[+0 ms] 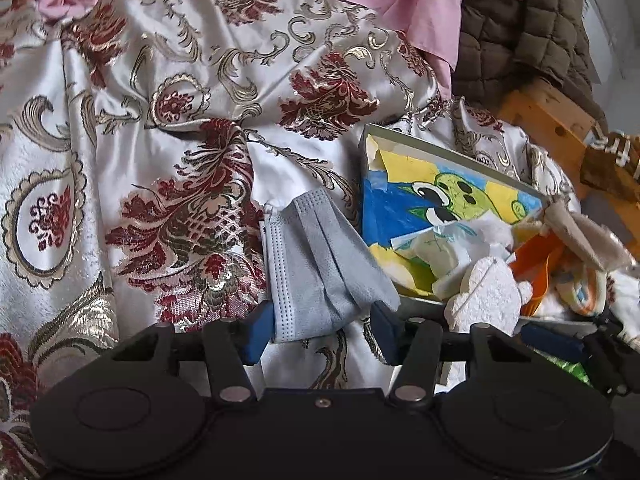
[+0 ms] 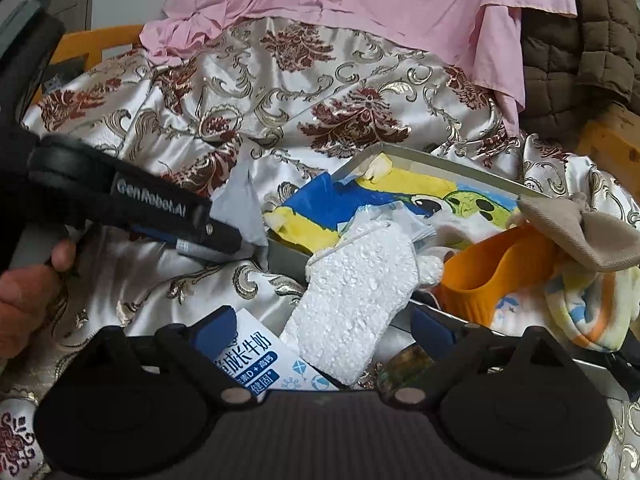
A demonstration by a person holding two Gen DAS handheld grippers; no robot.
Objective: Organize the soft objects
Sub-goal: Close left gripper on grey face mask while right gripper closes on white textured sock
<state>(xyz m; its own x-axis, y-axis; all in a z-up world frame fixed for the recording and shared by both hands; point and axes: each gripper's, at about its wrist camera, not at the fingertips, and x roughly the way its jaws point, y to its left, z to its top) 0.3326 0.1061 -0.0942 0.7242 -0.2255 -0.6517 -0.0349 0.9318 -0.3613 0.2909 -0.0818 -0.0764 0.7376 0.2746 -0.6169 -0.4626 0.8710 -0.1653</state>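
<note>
A grey pleated face mask (image 1: 320,268) lies on the floral satin bedspread (image 1: 160,120), just left of a shallow tray (image 1: 460,152) with a cartoon picture. My left gripper (image 1: 320,330) is open, its blue fingers on either side of the mask's near edge. The tray holds a white fuzzy sock (image 2: 356,304), an orange cup (image 2: 492,276), a beige sock (image 2: 588,236) and a patterned cloth (image 2: 580,312). My right gripper (image 2: 324,328) is open, over the white sock and a milk carton (image 2: 260,360). The left gripper (image 2: 216,236) and mask (image 2: 244,208) show in the right wrist view.
A pink cloth (image 2: 360,4) and a brown quilted blanket (image 2: 580,52) lie at the back. A wooden bed frame (image 1: 552,116) runs along the right. A brown object (image 1: 612,160) lies at the right edge of the left wrist view.
</note>
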